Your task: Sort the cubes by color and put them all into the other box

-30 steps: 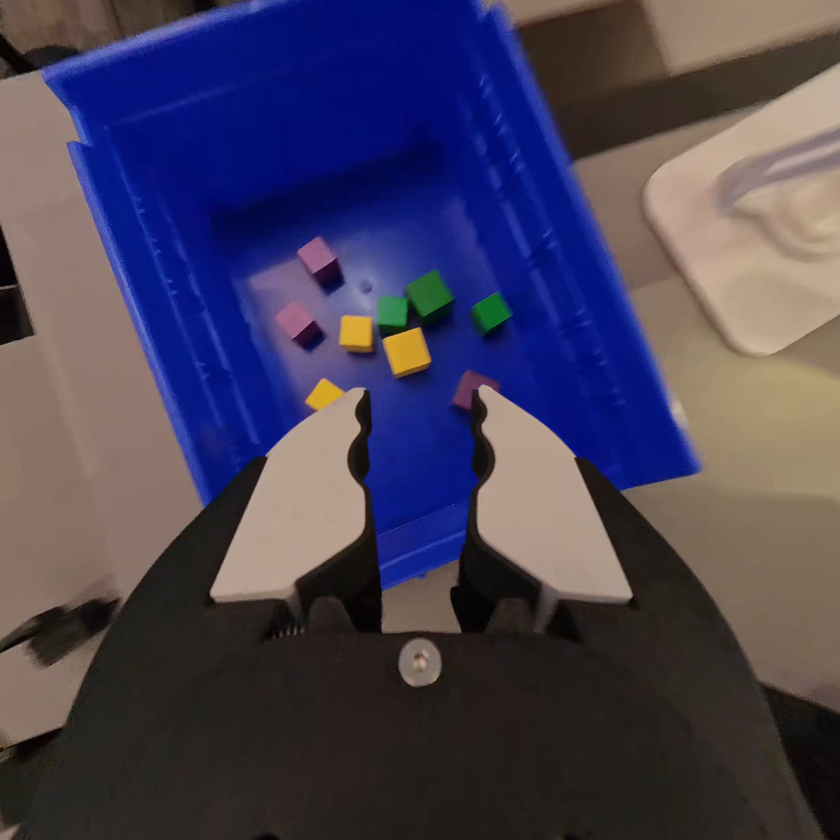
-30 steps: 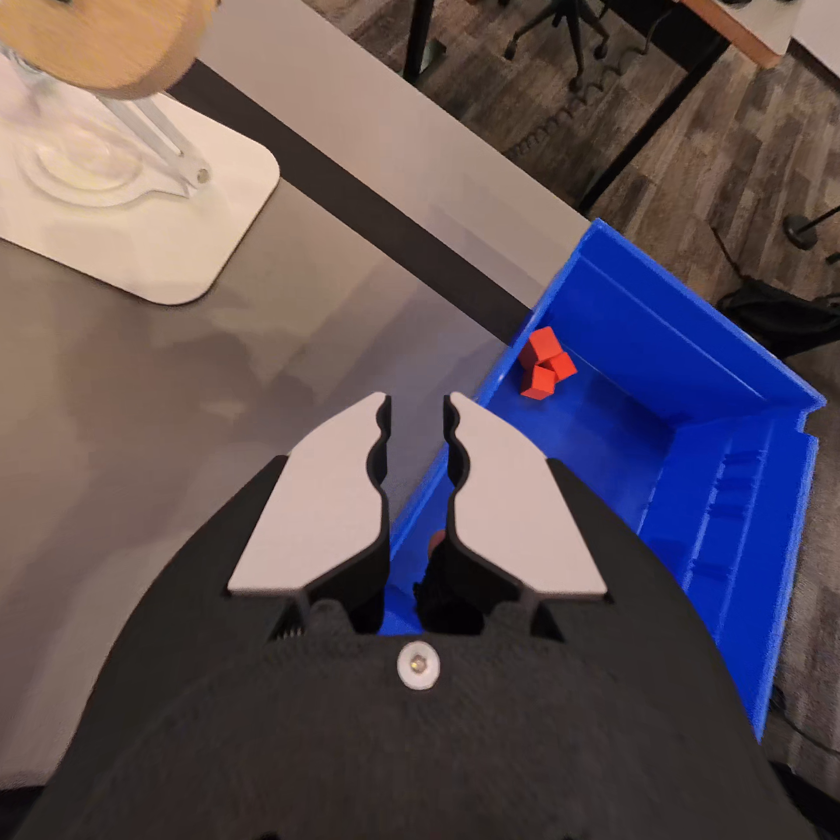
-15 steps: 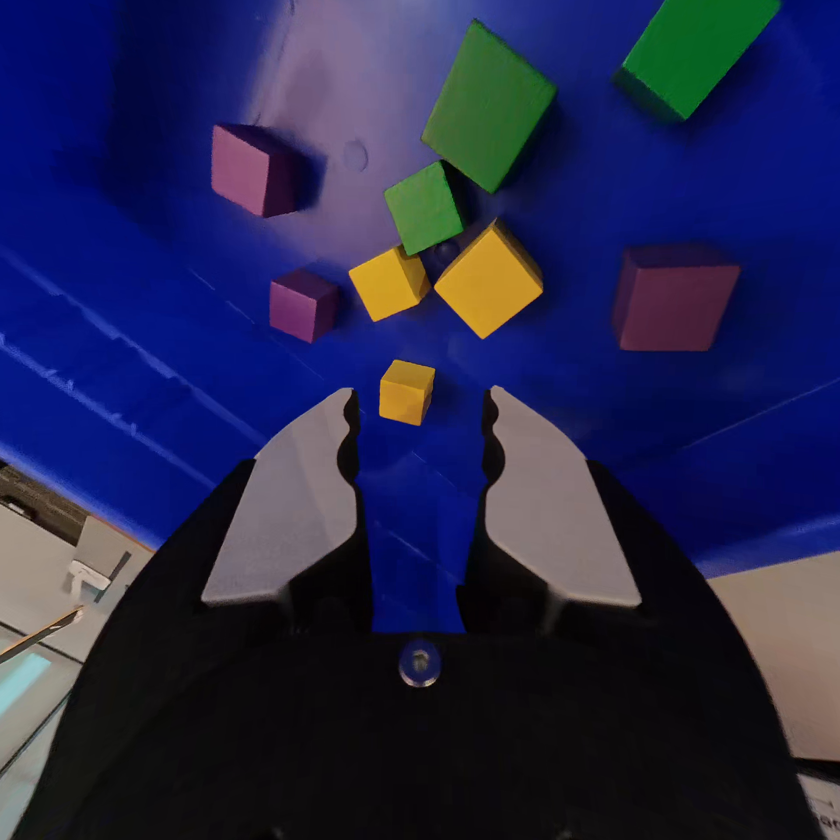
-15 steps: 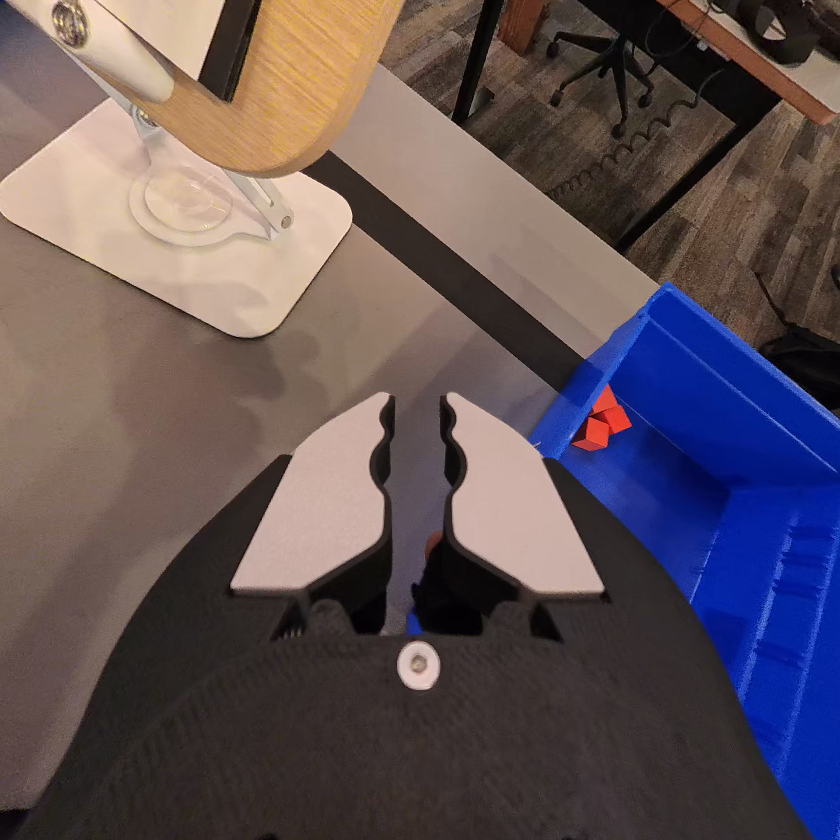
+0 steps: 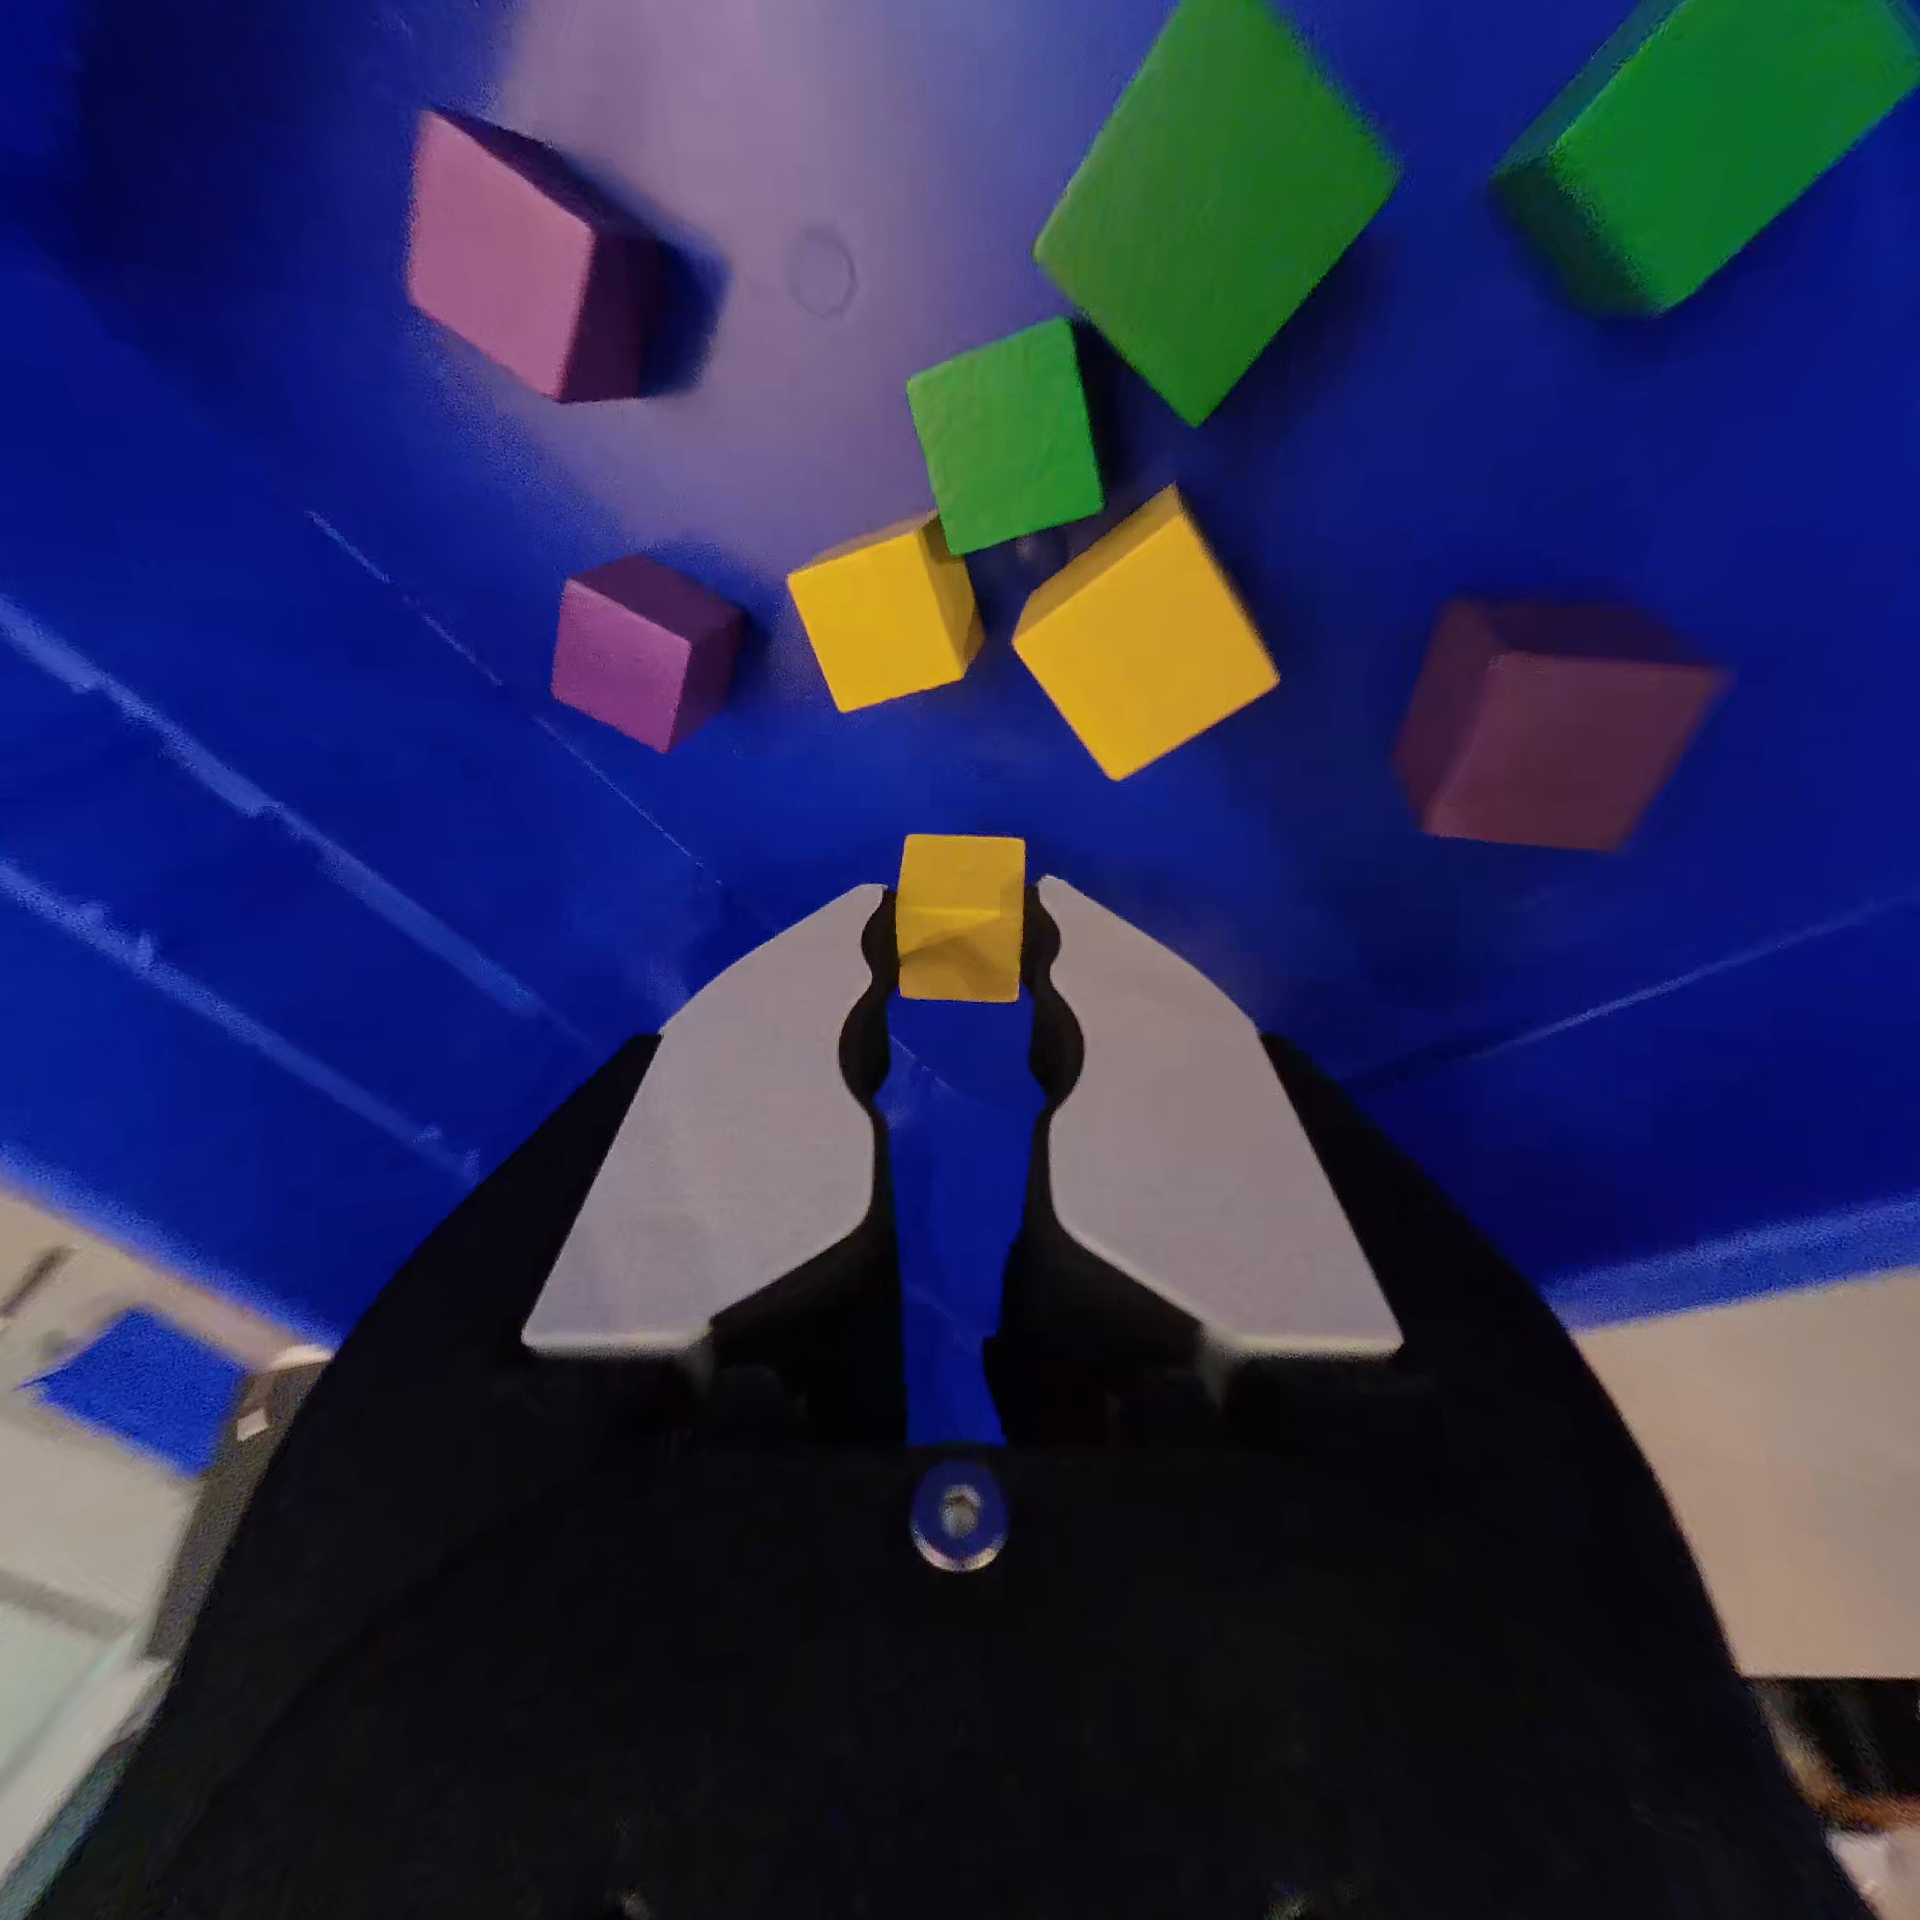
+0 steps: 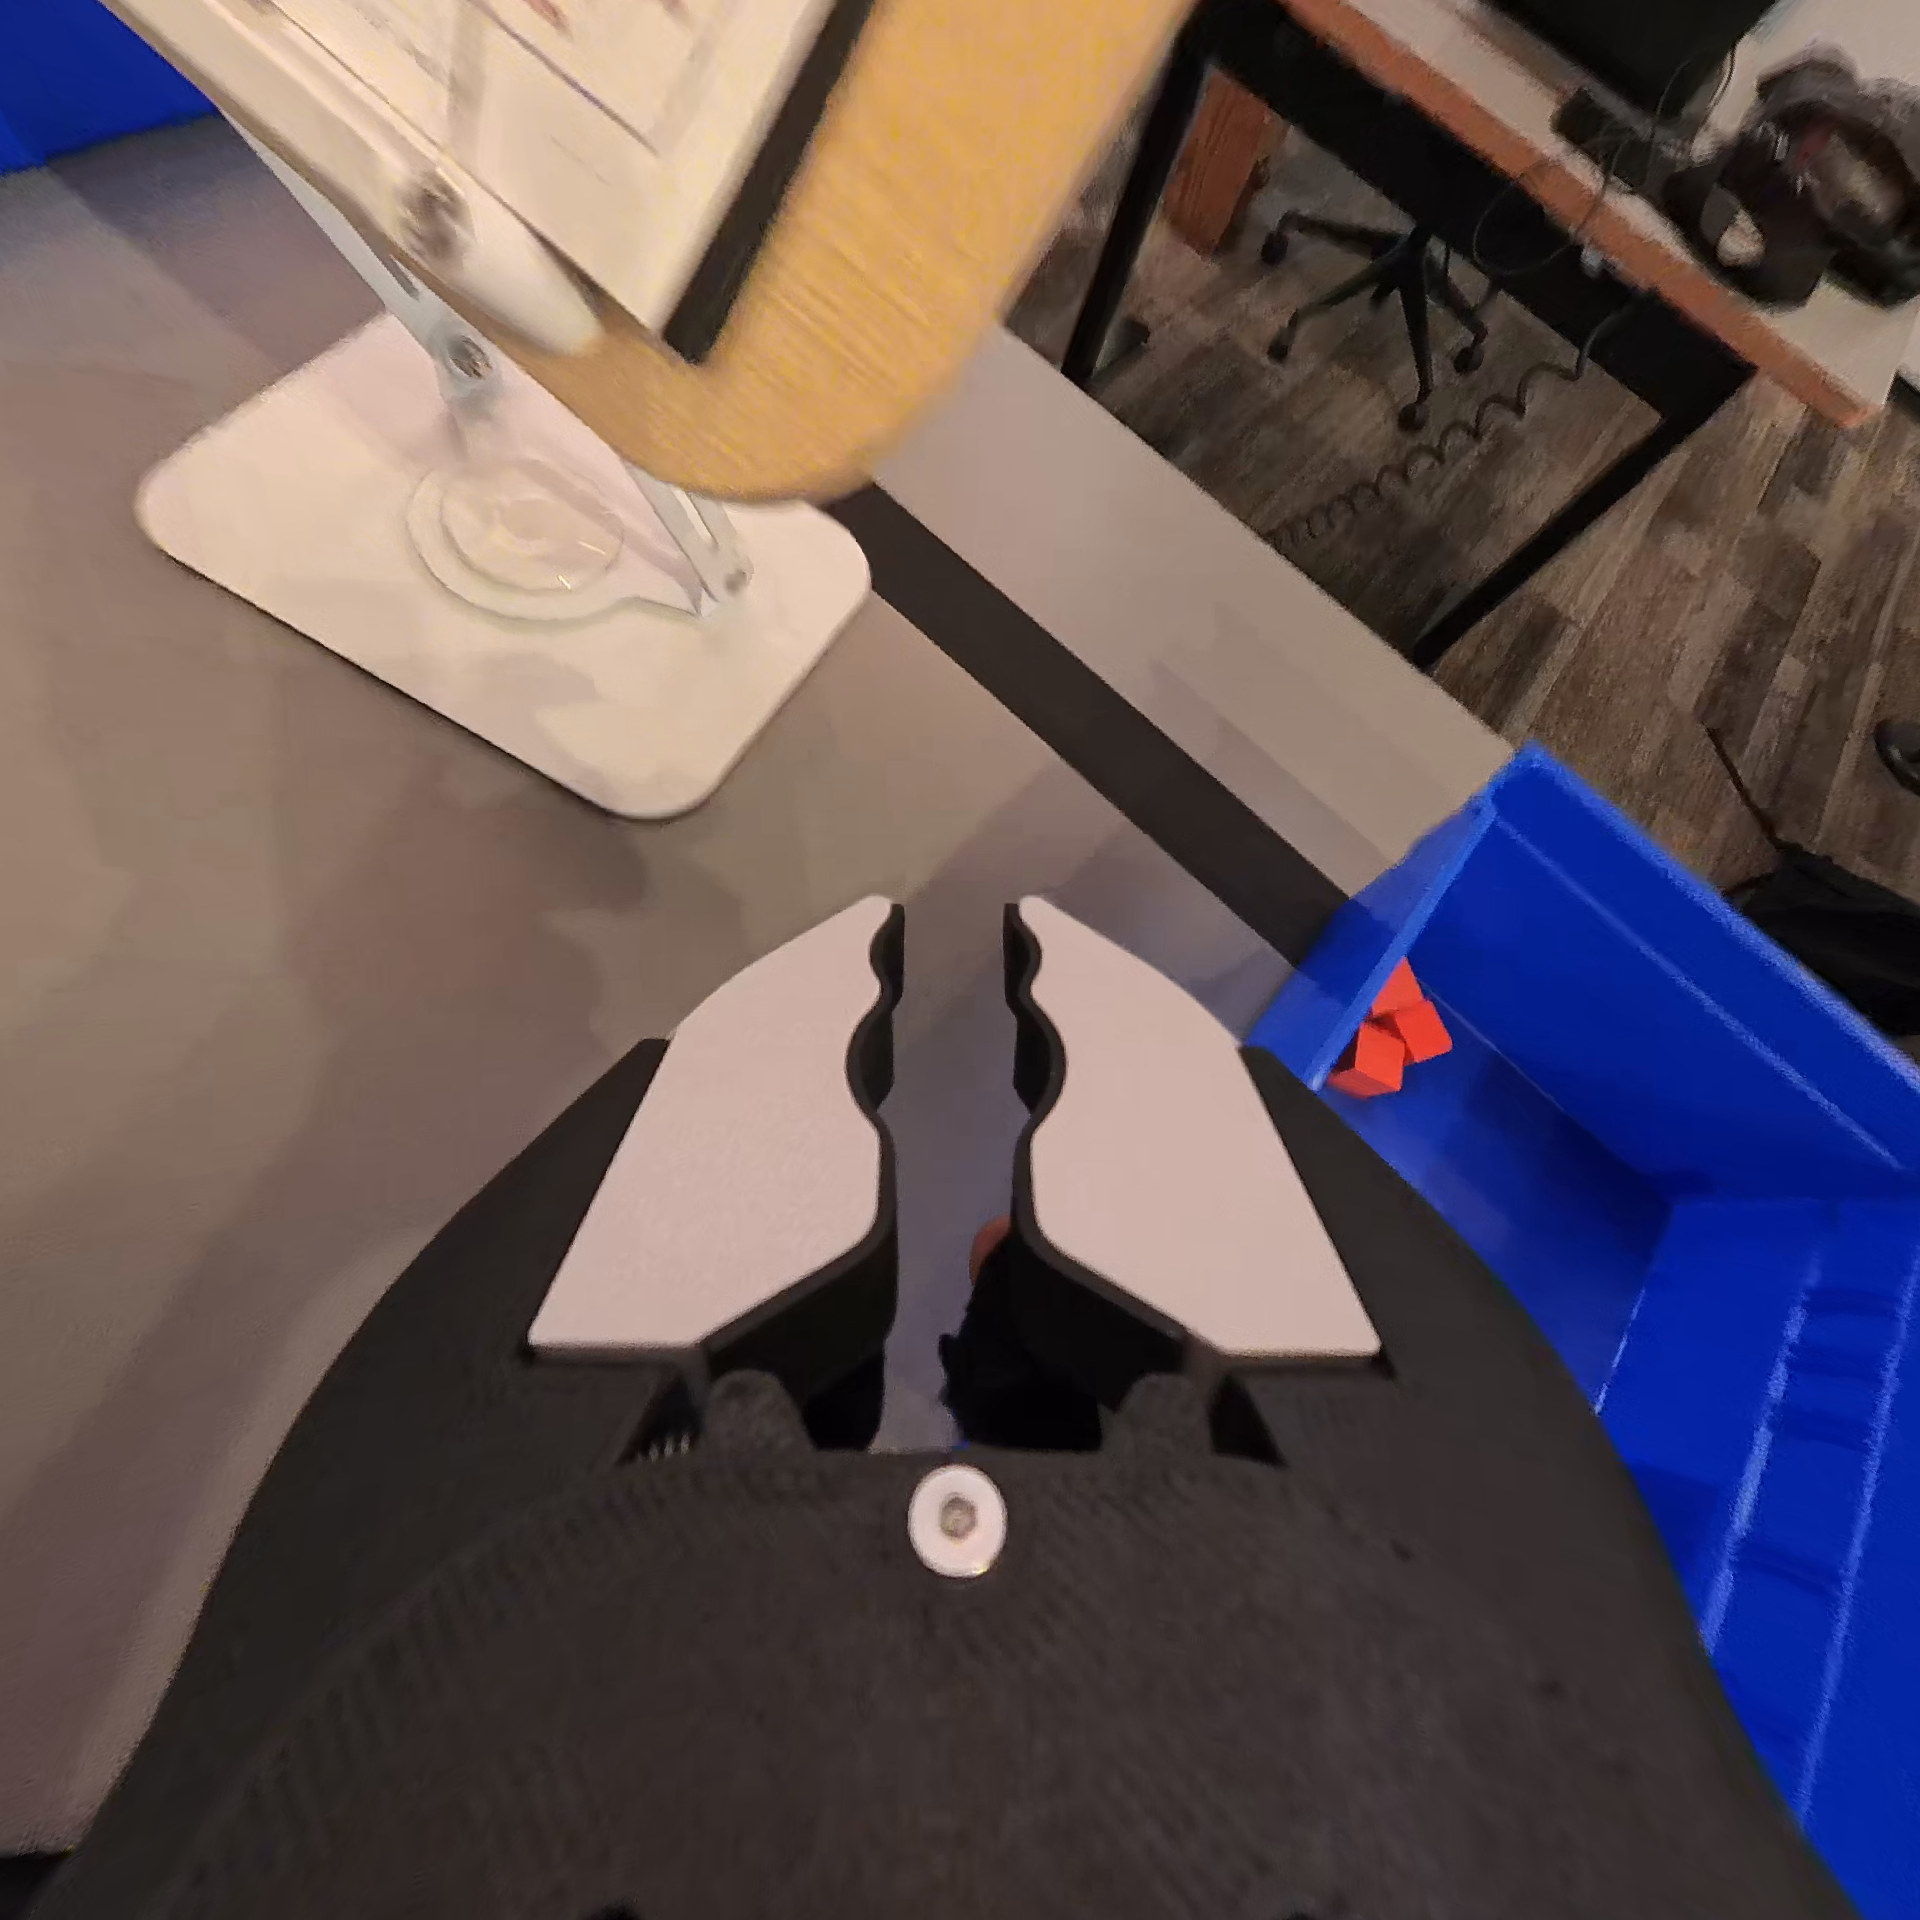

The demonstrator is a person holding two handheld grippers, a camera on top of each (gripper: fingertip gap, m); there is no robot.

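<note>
My left hand-held gripper (image 5: 960, 935) is clenched on a small yellow cube (image 5: 960, 920) down inside the source box (image 5: 312, 935), pads pressing both side faces, cube at the very fingertips. Judging the grip square enough to lift.

Key relation for the next move: the held cube comes straight up out of the source box, then has to cross the desk (image 6: 312, 987) to the other box (image 6: 1662, 1195). My right hand-held gripper (image 6: 951, 945) is the nearer one to that box; it hovers over the desk just left of the box's near corner, jaws narrowly apart with nothing between the fingertips. So the left one has the long carry.

Relative to the held cube, on the source box floor:
- yellow: 2 more, just ahead (image 5: 883, 618), (image 5: 1143, 634)
- green: 3, ahead and to the right (image 5: 1008, 436), (image 5: 1216, 197), (image 5: 1704, 135)
- purple: 3, two ahead-left (image 5: 644, 649), (image 5: 520, 249), one ahead-right (image 5: 1538, 727)

Other box: red cubes (image 6: 1387, 1039) clustered in its near corner, partly behind the wall; can't count them exactly.
</note>
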